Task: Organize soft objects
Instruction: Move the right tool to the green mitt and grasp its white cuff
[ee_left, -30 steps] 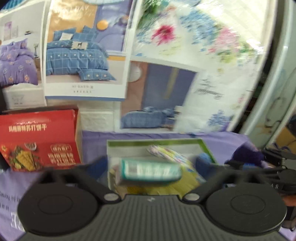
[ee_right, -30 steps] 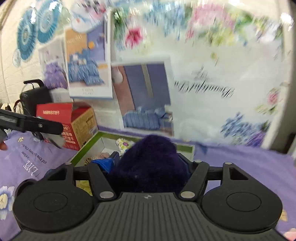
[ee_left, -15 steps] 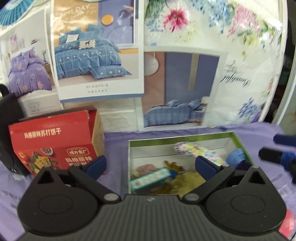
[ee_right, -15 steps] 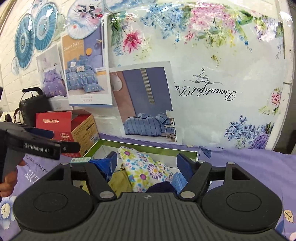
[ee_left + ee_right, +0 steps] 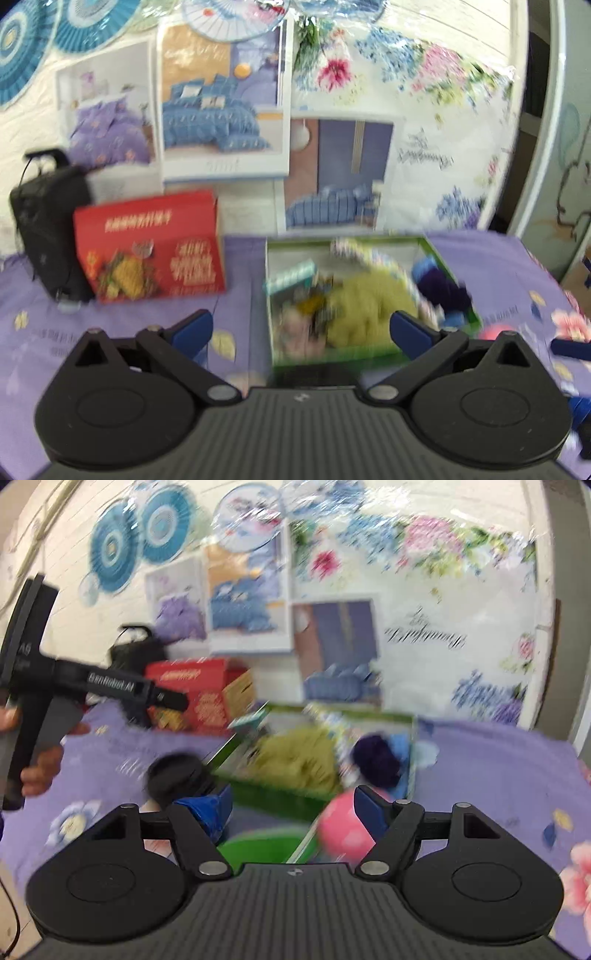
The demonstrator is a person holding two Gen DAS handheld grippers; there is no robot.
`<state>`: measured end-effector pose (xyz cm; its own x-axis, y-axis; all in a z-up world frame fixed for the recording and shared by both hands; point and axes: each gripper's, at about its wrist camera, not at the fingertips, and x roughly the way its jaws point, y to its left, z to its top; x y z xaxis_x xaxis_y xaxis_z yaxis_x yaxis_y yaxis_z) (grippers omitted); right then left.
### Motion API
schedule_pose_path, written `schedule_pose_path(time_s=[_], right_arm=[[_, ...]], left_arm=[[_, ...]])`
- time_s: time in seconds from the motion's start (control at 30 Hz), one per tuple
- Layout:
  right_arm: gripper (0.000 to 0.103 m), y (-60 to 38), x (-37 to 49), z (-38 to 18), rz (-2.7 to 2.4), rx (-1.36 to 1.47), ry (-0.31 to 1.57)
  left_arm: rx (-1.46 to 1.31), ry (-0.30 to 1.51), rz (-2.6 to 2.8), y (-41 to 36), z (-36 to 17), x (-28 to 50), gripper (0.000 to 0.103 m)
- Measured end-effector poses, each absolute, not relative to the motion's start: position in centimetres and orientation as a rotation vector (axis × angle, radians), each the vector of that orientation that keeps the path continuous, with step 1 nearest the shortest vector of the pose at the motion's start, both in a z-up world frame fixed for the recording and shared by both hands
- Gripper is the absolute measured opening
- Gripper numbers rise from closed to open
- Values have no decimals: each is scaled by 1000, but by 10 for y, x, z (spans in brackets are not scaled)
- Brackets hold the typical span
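A green-rimmed box (image 5: 458,275) on the purple cloth holds soft things: a yellow-green fuzzy piece (image 5: 369,299), a floral cloth (image 5: 373,254), a dark purple plush (image 5: 443,286) and a teal tissue pack (image 5: 291,275). My left gripper (image 5: 301,328) is open and empty, held back from the box's near side. My right gripper (image 5: 293,806) is open and empty, with the box (image 5: 412,753) and the purple plush (image 5: 376,758) ahead. A pink ball (image 5: 341,829) and a black round thing (image 5: 177,775) lie close in front of it.
A red biscuit carton (image 5: 151,247) stands left of the box, with a black speaker (image 5: 48,229) beside it. A green container (image 5: 258,849) lies under my right gripper. The left gripper's body (image 5: 74,683) shows at the left of the right wrist view. Posters cover the wall behind.
Both grippers opened and pulled back. The left let the tissue pack go into the box; the right let the purple plush go into the box.
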<state>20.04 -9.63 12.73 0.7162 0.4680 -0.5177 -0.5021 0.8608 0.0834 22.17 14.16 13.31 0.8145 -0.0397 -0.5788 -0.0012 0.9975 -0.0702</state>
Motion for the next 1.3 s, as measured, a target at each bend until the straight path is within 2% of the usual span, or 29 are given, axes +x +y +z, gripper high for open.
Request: schedule_pose_path(time_s=[0.13, 0.3, 0.57, 0.87, 1.13, 1.23, 1.3], right_arm=[[58, -83, 164, 82, 590, -23, 681], [58, -78, 170, 40, 491, 96, 781], [59, -39, 167, 71, 631, -92, 712], [59, 13, 273, 45, 806, -388, 845], [63, 10, 264, 18, 741, -358, 812], [64, 1, 250, 3, 709, -320, 905], [64, -11, 229, 2, 697, -323, 865]], left_arm=[[-112, 682, -6, 152, 97, 170, 102], [-205, 775, 74, 173, 55, 130, 102], [-237, 802, 132, 198, 33, 116, 102], [-285, 830, 141, 216, 23, 119, 102], [-220, 883, 178, 206, 8, 142, 102], [-203, 875, 151, 195, 10, 144, 102], [-197, 867, 125, 187, 13, 142, 102]])
